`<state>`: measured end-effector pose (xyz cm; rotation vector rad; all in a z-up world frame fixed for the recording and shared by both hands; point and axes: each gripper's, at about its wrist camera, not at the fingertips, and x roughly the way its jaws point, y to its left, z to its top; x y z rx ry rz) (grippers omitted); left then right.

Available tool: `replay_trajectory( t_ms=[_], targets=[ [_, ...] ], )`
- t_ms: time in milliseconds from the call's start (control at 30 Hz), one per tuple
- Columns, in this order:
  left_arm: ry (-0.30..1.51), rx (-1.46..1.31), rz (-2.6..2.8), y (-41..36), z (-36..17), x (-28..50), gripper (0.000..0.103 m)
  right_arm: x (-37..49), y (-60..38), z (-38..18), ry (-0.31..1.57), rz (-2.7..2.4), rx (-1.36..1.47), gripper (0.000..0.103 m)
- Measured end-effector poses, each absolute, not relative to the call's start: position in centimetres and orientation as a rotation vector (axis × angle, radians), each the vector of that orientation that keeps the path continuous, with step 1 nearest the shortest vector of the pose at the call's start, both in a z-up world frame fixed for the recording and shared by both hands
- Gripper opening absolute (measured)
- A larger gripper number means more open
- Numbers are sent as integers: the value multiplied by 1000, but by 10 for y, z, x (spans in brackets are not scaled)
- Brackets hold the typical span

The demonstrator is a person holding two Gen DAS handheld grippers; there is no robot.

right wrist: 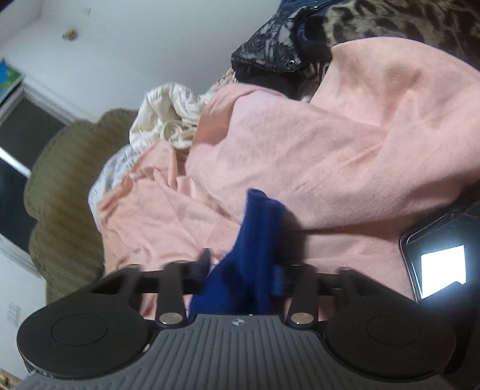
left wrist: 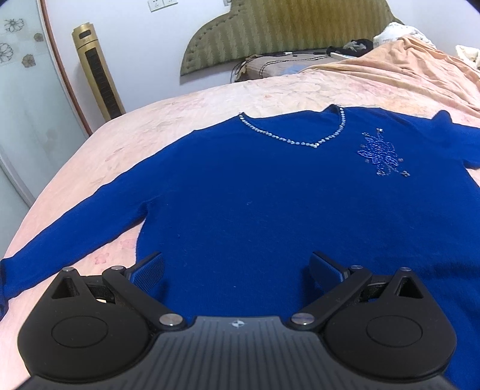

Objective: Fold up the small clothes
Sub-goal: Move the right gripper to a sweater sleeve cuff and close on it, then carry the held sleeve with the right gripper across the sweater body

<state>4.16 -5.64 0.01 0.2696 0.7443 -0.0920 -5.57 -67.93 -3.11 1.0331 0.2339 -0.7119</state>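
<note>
The royal-blue knit sweater [left wrist: 240, 186] lies flat on the pink bedspread [left wrist: 150, 126]; left gripper [left wrist: 237, 270] gapes wide over its hem, empty — right gripper [right wrist: 243, 270] pinches a blue sleeve end [right wrist: 258, 228], which could slip free and bunch

Home bedroom. We note: bed [left wrist: 186, 114] with pink cover, padded olive headboard [left wrist: 270, 33] on white wall, heaped pink blanket [right wrist: 330, 144], gold tower fan [left wrist: 97, 72], wall sockets [left wrist: 156, 4], loose clothing on the bedding.
</note>
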Motion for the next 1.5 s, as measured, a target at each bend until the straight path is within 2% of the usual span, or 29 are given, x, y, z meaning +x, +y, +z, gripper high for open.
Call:
replay_trajectory(
  t_ms=[33,100,333,633,1067,1500],
  targets=[
    [746,268,-84,-55,0,42,103,-55,-678,-30,245,-724,1019,15],
    [754,266,-68,-53,0,43,103,-56,-675,-26,249,-732,1001,11],
    [771,250,-27,-43,0,45,103,-48,-639,14,257,-741,788,10],
    [776,225,-18,-33,1,42,103,-8,-523,57,318,-447,578,10],
    [793,172,-30,-13,-2,42,103,34,-380,40,454,-155,628,10],
    [774,162,-74,6,-2,35,103,102,-260,27,593,-35,527,10]
  ],
)
